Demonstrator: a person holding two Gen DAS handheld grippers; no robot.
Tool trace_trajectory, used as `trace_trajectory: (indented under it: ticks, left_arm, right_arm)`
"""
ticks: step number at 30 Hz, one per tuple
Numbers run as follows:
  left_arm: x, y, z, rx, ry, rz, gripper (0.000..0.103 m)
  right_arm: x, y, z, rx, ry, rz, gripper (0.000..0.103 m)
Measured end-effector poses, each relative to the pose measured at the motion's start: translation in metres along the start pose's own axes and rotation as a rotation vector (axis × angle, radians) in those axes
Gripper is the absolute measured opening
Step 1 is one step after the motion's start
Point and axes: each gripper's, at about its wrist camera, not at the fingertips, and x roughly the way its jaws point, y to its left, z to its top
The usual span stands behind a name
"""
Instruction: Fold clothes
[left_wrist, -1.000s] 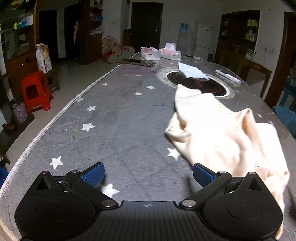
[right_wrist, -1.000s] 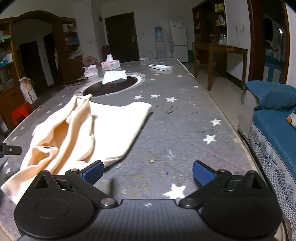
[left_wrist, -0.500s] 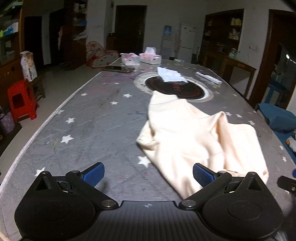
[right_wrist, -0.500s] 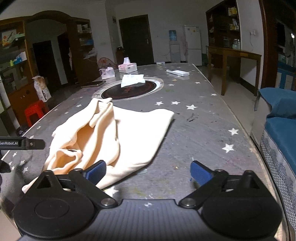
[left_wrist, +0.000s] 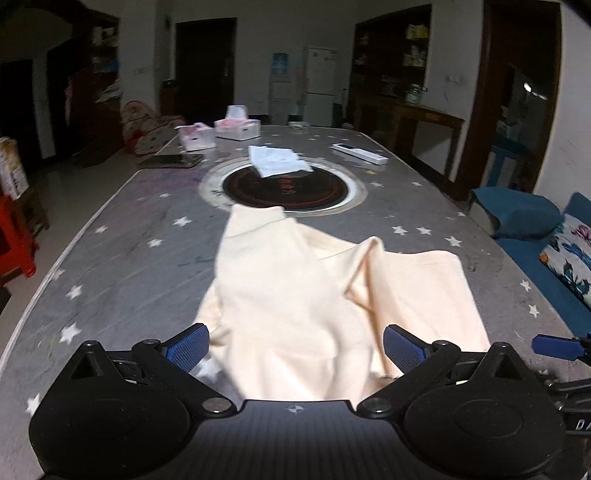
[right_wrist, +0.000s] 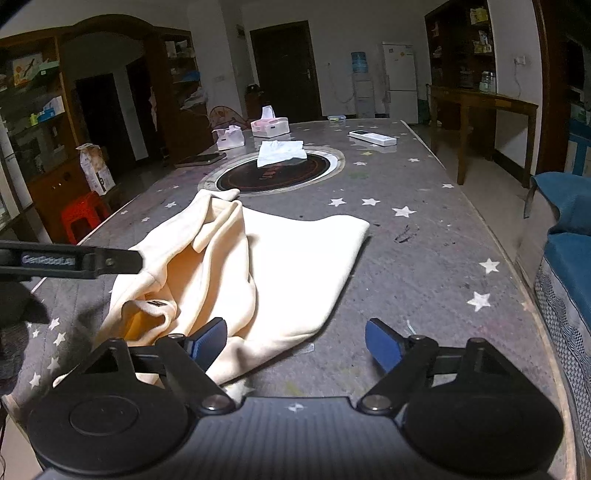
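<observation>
— Left gripper (left_wrist: 295, 345), from its own camera: what shows?

— Jaws spread wide, holding nothing, over the near edge of a cream garment (left_wrist: 314, 295) lying rumpled on the starred table (left_wrist: 122, 266).

— And the right camera?

— Right gripper (right_wrist: 295, 341) is closing, pads not yet pressing; the hem lies beside its left finger. Likely the grasping step; next, pinch that near hem.

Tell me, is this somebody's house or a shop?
Most likely a home, probably a dining or living room: a long star-patterned table with tissue boxes, a white fridge and water dispenser by the far wall, and a blue sofa.
</observation>
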Motion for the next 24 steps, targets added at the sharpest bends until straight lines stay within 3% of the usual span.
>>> trace_trajectory:
  ticks: [10, 16, 19, 20, 21, 22, 24]
  left_arm:
    - [0.043, -0.012, 0.01, 0.067, 0.079, -0.023, 0.081]
    - [0.049, -0.009, 0.007, 0.08, 0.098, -0.022, 0.067]
    - [0.047, -0.007, 0.006, 0.075, 0.099, -0.034, 0.053]
    - [0.046, -0.007, 0.006, 0.077, 0.096, -0.041, 0.042]
    - [0.045, -0.007, 0.006, 0.076, 0.095, -0.047, 0.035]
    - [0.044, -0.006, 0.005, 0.074, 0.093, -0.052, 0.034]
    - [0.042, -0.005, 0.005, 0.071, 0.091, -0.062, 0.015]
  right_arm:
    - [0.002, -0.001, 0.008, -0.016, -0.005, 0.001, 0.081]
    - [0.003, 0.001, 0.01, -0.021, -0.006, 0.003, 0.08]
    - [0.004, 0.002, 0.01, -0.025, -0.002, 0.007, 0.08]
    - [0.004, 0.003, 0.01, -0.026, -0.002, 0.01, 0.079]
    - [0.004, 0.004, 0.01, -0.028, -0.001, 0.014, 0.078]
    - [0.004, 0.005, 0.01, -0.03, 0.001, 0.018, 0.076]
    - [0.005, 0.007, 0.01, -0.034, 0.003, 0.024, 0.075]
